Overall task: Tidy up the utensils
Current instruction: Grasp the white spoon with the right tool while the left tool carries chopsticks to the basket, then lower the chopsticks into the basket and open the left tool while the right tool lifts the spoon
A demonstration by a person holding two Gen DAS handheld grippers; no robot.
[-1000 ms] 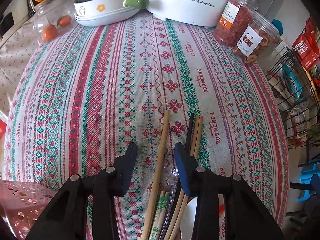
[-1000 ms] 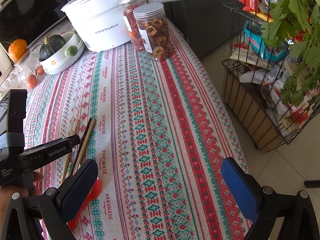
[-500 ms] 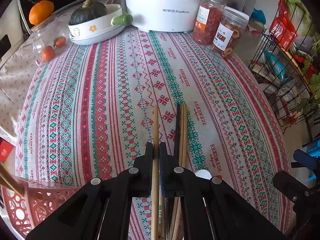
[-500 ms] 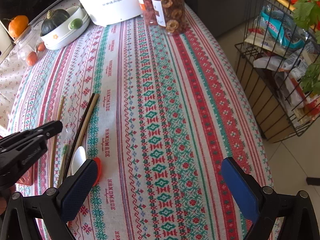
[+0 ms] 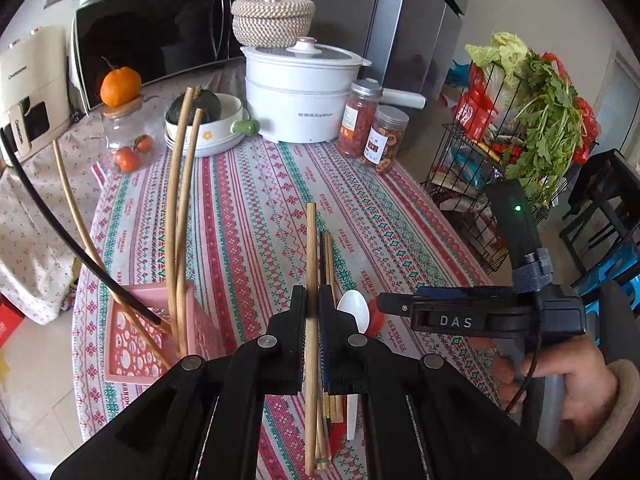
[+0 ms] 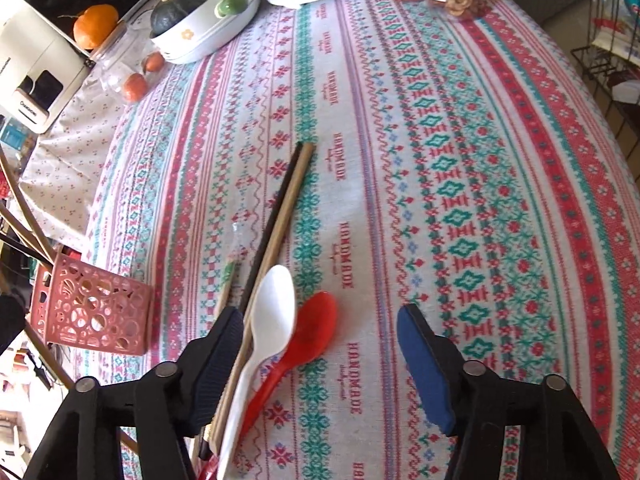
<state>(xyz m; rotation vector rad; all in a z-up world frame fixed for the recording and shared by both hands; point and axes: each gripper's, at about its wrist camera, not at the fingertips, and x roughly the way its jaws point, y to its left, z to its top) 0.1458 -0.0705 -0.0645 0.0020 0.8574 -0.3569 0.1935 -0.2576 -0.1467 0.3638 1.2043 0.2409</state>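
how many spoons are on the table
2: a white spoon and a red spoon, side by side and overlapping on the tablecloth, between the open right gripper's fingers. Their handle ends are hidden, so another underneath is possible.

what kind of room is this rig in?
Most likely a home kitchen or dining corner: a microwave and white electric pot at the back of a cloth-covered table, a wire rack of vegetables beside it.

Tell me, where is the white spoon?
The white spoon lies on the tablecloth, low in the right wrist view, between the red spoon and two chopsticks.
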